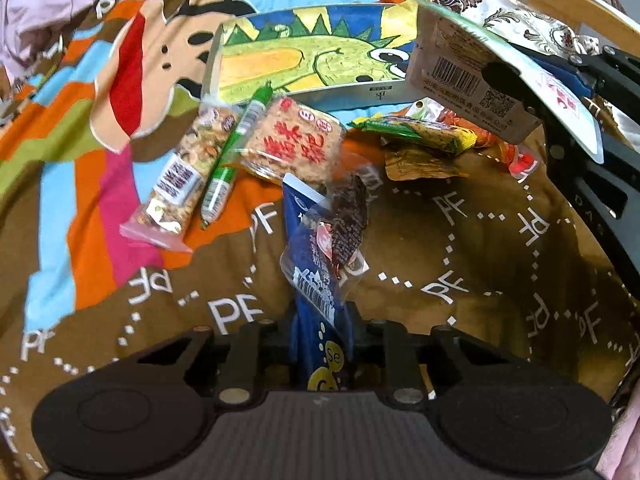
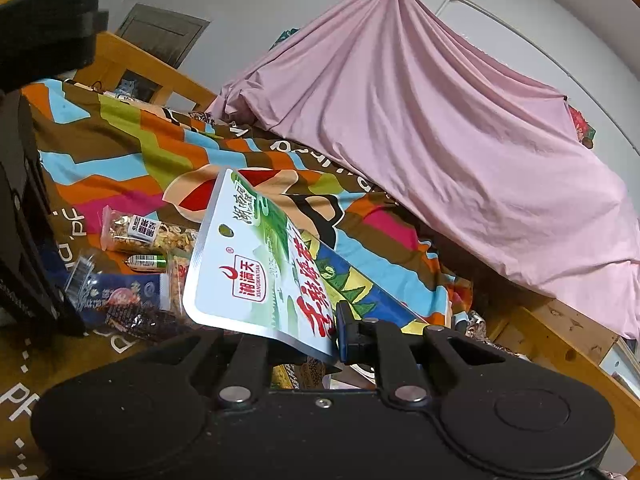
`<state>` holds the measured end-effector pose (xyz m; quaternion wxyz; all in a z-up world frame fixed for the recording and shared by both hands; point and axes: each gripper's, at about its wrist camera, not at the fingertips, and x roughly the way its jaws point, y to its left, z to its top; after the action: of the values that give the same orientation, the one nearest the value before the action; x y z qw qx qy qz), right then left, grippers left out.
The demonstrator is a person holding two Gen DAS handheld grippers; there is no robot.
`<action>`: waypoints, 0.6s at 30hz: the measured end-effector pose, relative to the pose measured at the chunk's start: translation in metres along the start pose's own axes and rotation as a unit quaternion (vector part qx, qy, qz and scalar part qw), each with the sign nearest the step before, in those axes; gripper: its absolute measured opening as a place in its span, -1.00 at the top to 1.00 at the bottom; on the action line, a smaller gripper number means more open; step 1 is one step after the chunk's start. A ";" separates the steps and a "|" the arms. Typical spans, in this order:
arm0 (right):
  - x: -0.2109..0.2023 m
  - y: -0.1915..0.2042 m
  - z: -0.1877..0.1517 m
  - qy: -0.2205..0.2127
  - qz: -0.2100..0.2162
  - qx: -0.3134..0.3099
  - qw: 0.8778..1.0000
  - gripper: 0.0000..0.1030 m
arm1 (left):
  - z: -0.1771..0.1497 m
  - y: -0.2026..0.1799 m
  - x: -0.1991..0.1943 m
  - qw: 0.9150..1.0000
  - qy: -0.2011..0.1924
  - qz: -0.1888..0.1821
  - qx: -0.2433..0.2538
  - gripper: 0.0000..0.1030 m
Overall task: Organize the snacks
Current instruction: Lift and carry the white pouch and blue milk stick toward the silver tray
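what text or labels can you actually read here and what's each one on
"PF": repeated in white on the brown bedsheet.
"XIANGMANTIAN": under a red logo with Chinese characters on the white snack bag held in the right gripper.
"Se": yellow circle on the blue packet held in the left gripper.
Large red Chinese characters: on the rice cracker pack.
Barcode digits, QR code and fine print on the bag's back: too small to read.

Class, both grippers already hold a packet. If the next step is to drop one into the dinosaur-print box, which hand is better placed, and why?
Probably the right. The right gripper holds the white-and-green flat pouch raised beside the dinosaur-print box. The left gripper, clamping the dark blue packet, sits lower and farther back, behind the loose snacks.
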<state>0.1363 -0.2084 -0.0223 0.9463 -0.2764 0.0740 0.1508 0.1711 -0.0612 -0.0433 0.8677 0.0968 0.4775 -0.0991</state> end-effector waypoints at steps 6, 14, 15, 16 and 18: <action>-0.001 -0.001 0.000 -0.003 -0.003 0.002 1.000 0.72 | 0.004 -0.016 -0.011 0.997 -0.046 0.038 0.050 0.73; 0.001 0.000 0.000 -0.001 -0.009 0.001 1.000 0.72 | 0.007 -0.005 -0.017 0.995 -0.066 0.057 0.054 0.73; 0.001 0.001 0.000 0.000 -0.009 0.001 1.000 0.72 | 0.010 -0.003 -0.021 0.993 -0.078 0.065 0.058 0.73; 0.002 0.001 0.000 0.001 -0.010 0.000 1.000 0.72 | 0.012 -0.001 -0.025 0.992 -0.088 0.071 0.059 0.73; 0.002 0.002 0.000 0.002 -0.013 0.000 1.000 0.72 | 0.017 0.002 -0.034 0.988 -0.112 0.084 0.059 0.73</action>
<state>0.1378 -0.2062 -0.0236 0.9479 -0.2777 0.0726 0.1383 0.1681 -0.0608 -0.0054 0.9138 0.1758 0.3606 -0.0644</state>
